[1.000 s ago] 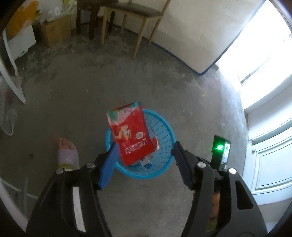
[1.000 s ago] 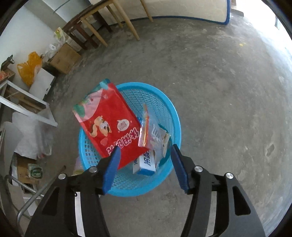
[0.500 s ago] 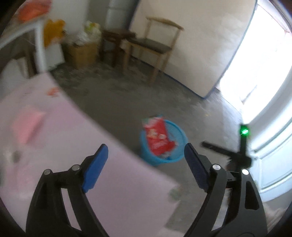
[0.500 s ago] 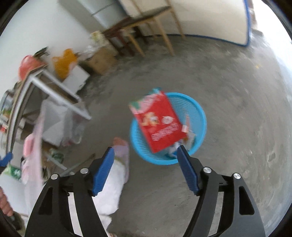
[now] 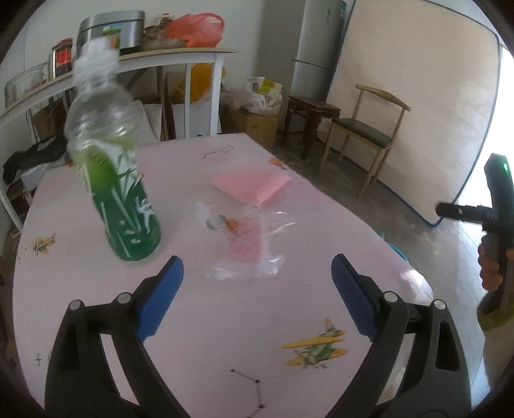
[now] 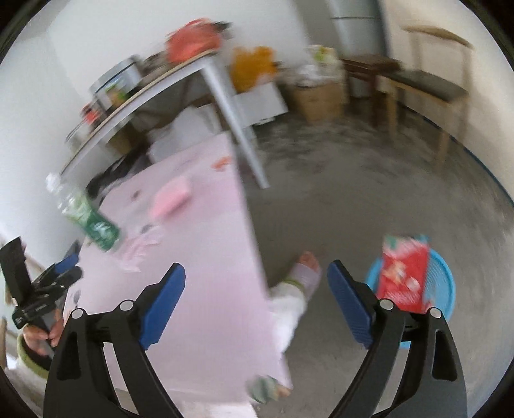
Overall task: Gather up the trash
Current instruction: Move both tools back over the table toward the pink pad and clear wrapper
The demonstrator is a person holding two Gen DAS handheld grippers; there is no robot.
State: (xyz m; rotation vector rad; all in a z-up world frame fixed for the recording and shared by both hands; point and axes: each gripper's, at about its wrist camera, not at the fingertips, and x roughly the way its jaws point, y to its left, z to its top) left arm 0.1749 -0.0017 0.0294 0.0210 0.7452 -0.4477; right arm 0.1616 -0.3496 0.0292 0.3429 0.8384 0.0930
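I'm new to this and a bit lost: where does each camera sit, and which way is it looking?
Left wrist: on the left gripper, looking down over the pink table at the bottle and wrapper; open jaws, nothing between; right hand at the edge.
Right wrist: on the right gripper, over the table edge and floor, basket to the right; foot and left hand show.
Shared: table, bottle, wrapper.

A pink-covered table (image 5: 199,321) stands on a grey concrete floor (image 6: 369,199). Behind it, a white shelf (image 5: 180,58) runs along the white wall (image 5: 244,25). A fridge (image 5: 318,48) occupies the far corner. A wooden chair (image 5: 366,131) stands against a leaning mattress (image 5: 417,106). Daylight enters at the right edge.
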